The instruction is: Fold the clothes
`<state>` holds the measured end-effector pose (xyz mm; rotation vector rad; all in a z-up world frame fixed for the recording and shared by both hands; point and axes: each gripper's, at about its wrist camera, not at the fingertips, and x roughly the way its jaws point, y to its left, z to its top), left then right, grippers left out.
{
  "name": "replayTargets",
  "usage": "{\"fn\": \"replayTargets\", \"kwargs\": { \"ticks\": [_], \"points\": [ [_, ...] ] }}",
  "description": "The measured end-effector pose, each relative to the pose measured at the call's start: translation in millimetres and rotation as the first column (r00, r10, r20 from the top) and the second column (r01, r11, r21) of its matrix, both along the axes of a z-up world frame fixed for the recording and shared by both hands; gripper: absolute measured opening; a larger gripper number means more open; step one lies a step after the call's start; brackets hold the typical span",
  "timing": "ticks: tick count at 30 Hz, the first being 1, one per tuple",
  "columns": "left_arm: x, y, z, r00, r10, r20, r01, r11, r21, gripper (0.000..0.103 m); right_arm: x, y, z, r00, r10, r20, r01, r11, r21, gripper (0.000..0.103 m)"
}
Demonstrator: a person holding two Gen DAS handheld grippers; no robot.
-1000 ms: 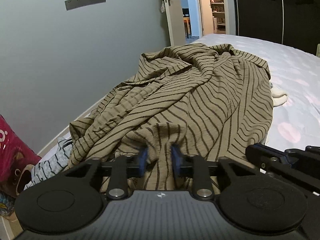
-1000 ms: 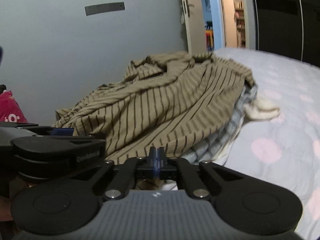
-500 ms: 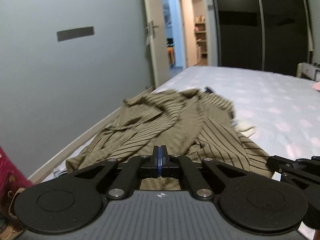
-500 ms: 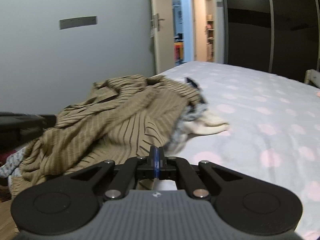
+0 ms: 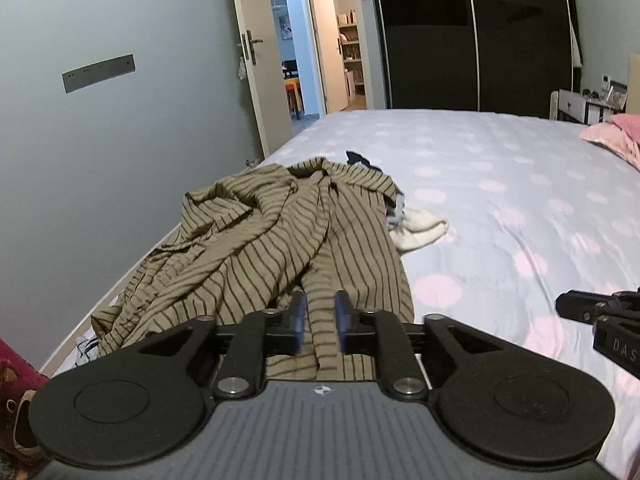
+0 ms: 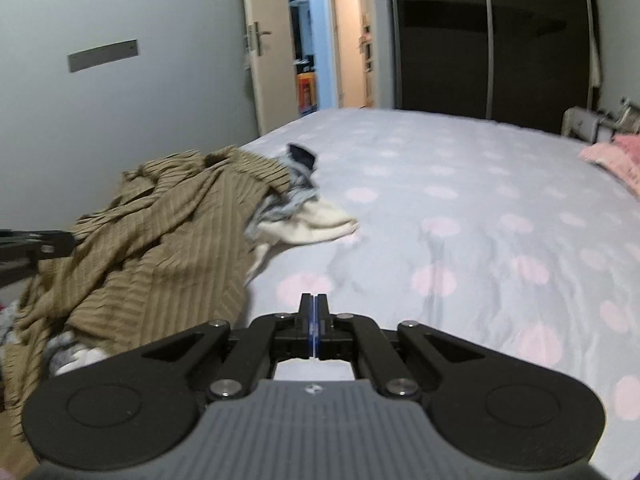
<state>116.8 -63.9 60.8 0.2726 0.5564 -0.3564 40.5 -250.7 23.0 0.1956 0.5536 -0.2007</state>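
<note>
My left claw has its blue pads a little apart and spreading, with a bunched fold of the tan striped garment running up between them. The cloth fills the gap, but I cannot tell whether the pads press on it. From there the garment stretches away from me in a crumpled heap along the left edge of the bed, near the grey wall.

My right claw is nearly closed, the jaws just starting to part, with only a thin slit between the pads and nothing in it. It hangs over bare bedsheet, pale with pink spots, well to the right of the garment. In that view the picture is somewhat blurred.

Against the far right side of the striped heap lie a white cloth and some blue-grey fabric, both partly tucked under it, with a small dark piece just beyond. A pink cloth sits at the far right edge of the bed. Behind the bed stand a dark wardrobe and an open door.
</note>
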Motion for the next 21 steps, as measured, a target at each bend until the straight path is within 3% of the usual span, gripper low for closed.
{"fn": "replayTargets", "kwargs": {
  "ticks": [1, 2, 3, 4, 5, 7, 15, 21],
  "points": [
    [0, 2, -2, 1.000, 0.006, -0.004, -0.006, 1.000, 0.001, 0.022, 1, 3, -3, 1.000, 0.018, 0.000, -0.018, 1.000, 0.019, 0.008],
    [-1, 5, -4, 1.000, 0.014, -0.010, -0.014, 1.000, 0.001, 0.026, 2, 6, -6, 0.999, 0.037, -0.001, -0.037, 0.999, 0.037, 0.021],
    [1, 8, -5, 1.000, 0.021, -0.017, -0.021, 1.000, 0.003, 0.028, 4, 10, -9, 0.999, 0.054, 0.003, -0.054, 0.997, 0.050, 0.041],
    [3, 11, -8, 0.999, 0.030, -0.025, -0.030, 1.000, 0.005, 0.034, 7, 13, -11, 0.997, 0.071, 0.008, -0.071, 0.996, 0.061, 0.046],
    [6, 14, -11, 0.999, 0.039, -0.033, -0.038, 0.999, 0.010, 0.040, 9, 17, -14, 0.996, 0.087, 0.014, -0.088, 0.993, 0.072, 0.048],
    [11, 21, -18, 0.997, 0.063, -0.045, -0.062, 0.998, 0.020, 0.043, 18, 25, -20, 0.993, 0.120, 0.004, -0.120, 0.990, 0.078, 0.051],
    [43, 36, -45, 0.990, 0.102, -0.100, -0.097, 0.994, 0.049, 0.047, 64, 34, -59, 0.979, 0.197, -0.056, -0.187, 0.970, 0.153, 0.066],
    [65, 43, -59, 0.982, 0.146, -0.118, -0.141, 0.989, 0.055, 0.045, 103, 30, -84, 0.977, 0.202, -0.068, -0.181, 0.955, 0.237, 0.069]
  ]
}}
